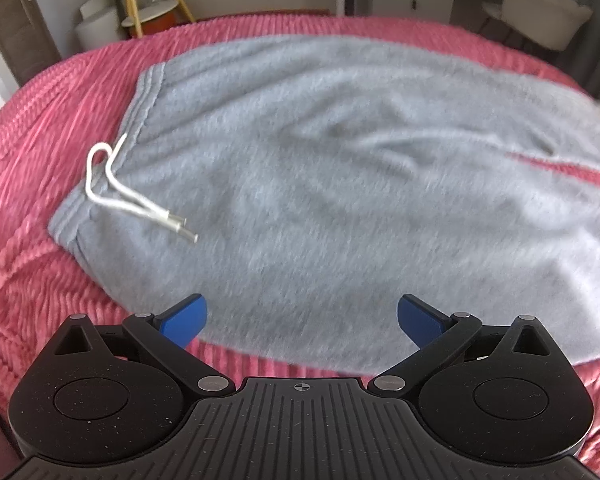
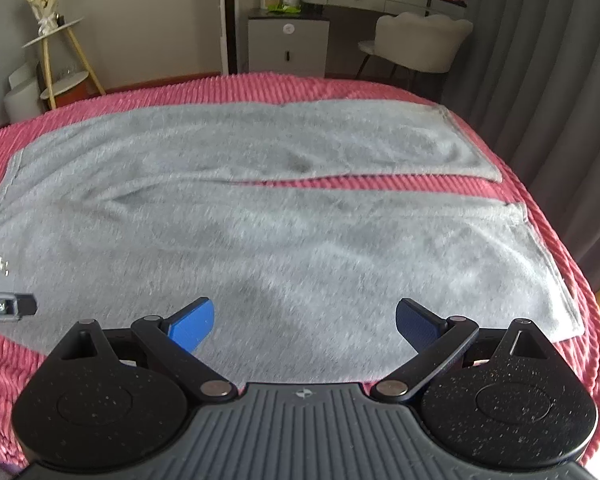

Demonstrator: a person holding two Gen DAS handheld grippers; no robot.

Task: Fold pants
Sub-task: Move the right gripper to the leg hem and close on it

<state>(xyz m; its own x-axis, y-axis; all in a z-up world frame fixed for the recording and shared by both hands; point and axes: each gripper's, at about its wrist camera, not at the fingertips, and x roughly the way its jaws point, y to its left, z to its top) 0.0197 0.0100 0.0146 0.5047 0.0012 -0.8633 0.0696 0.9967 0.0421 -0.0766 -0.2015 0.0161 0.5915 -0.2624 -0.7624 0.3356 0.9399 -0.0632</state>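
Two black grippers with blue pads hover over a pair of grey fleece sweatpants (image 2: 260,240) spread flat across a pink ribbed bedspread (image 1: 40,128) — neither one grips anything. The left gripper (image 1: 302,322) has its jaws spread wide above the near edge of the pants by the waistband (image 1: 100,188); the right gripper (image 2: 305,324) is equally released over the near leg.

By my reading the fold has not yet begun: both legs lie side by side, parted by a thin strip of bedspread, with the waistband on the left and the hems (image 2: 548,264) on the right. The likely first move is a lengthwise fold, near leg over far leg — each gripper would need to pinch the near edge, one at the waist, one towards the hem.

The cloth looks soft, fuzzy and limp, lightly creased at the crotch. A white cotton drawstring (image 1: 132,196) with metal tips lies loose over the waist and may need tucking in.
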